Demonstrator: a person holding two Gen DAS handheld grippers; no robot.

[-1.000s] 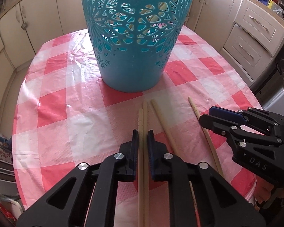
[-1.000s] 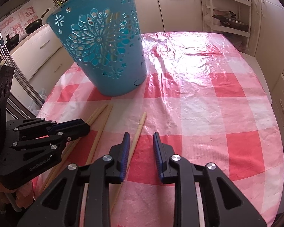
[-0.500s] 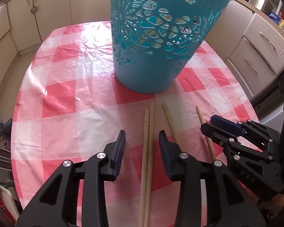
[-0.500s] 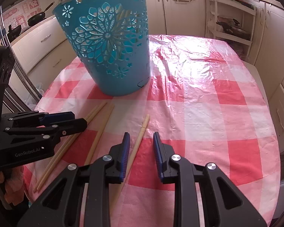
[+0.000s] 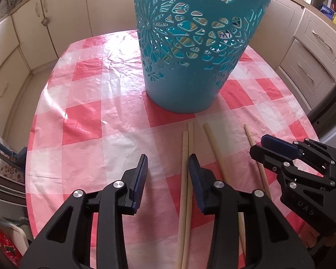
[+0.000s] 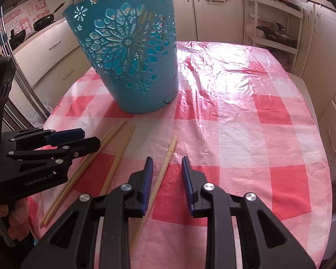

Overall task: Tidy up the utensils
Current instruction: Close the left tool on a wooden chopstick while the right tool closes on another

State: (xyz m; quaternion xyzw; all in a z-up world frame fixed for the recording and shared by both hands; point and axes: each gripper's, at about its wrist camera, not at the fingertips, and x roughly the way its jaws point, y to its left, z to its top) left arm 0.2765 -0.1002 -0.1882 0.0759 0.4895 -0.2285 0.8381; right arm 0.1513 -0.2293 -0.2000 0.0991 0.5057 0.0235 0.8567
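The surface, covered in a glossy red-and-white checked cloth, is filling most of both views, with cream kitchen cabinets ringing it. A tall teal basket with flower-shaped cut-outs is standing upright on the far middle of the cloth, and pale sticks are showing through its openwork.

The left claw is hanging over the near edge with its jaws standing partly apart and gripping nothing. The right claw is hovering beside it, its jaws a little narrower and likewise pressing on nothing. Each claw is appearing at the margin of the other's view.

Four wooden chopsticks are lying flat on the cloth just in front of the basket, none of them inside it. A pair of chopsticks is lying side by side and touching; in the left wrist view it is running along the inner face of the left claw's right-hand finger, at the edge of the gap. A third chopstick is lying just beyond that finger, slanted. The fourth chopstick is lying apart from the others, passing between the right claw's jaws close to the left-hand pad; whether it is touching that pad I cannot tell.
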